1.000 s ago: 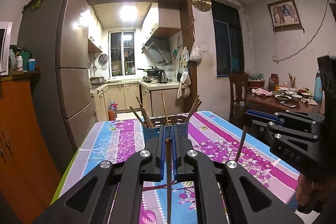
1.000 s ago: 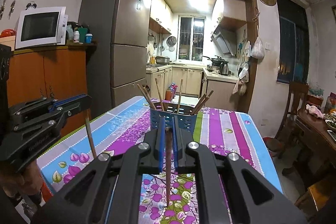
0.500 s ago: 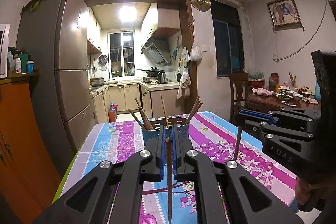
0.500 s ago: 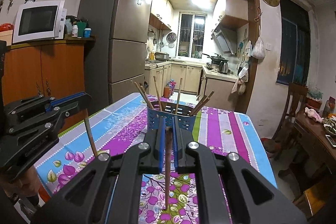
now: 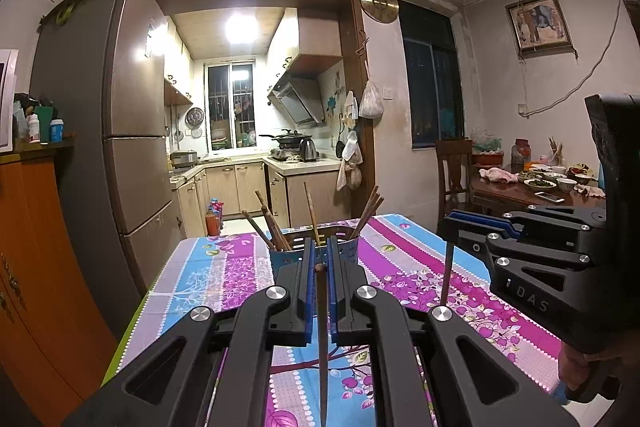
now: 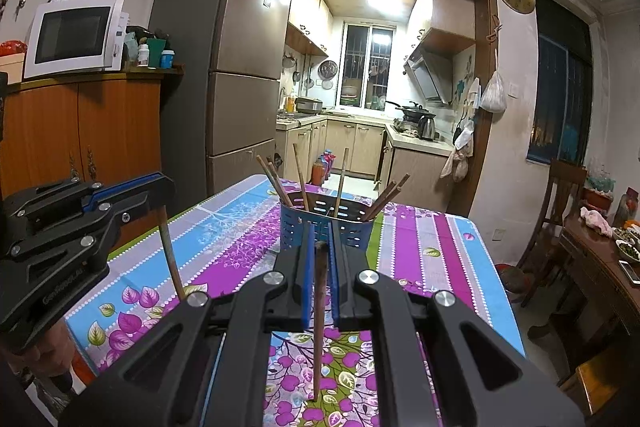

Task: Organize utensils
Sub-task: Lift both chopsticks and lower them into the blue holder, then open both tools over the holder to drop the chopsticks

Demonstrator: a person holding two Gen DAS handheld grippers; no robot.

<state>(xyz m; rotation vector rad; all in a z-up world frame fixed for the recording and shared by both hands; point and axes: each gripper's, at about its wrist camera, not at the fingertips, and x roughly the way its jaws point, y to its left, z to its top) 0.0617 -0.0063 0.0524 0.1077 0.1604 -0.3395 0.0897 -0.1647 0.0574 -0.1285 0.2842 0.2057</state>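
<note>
We hold one slim wooden chopstick in each hand: the left gripper (image 5: 319, 281) is clamped on the left chopstick (image 5: 322, 343), the right gripper (image 6: 319, 267) on the right chopstick (image 6: 319, 319), both hanging tip-down over the floral tablecloth (image 6: 420, 243). We should probably lift each tip above the rim of the blue slotted plastic holder (image 6: 326, 225) ahead, mid-table, then lower between the sticks fanned inside.
</note>
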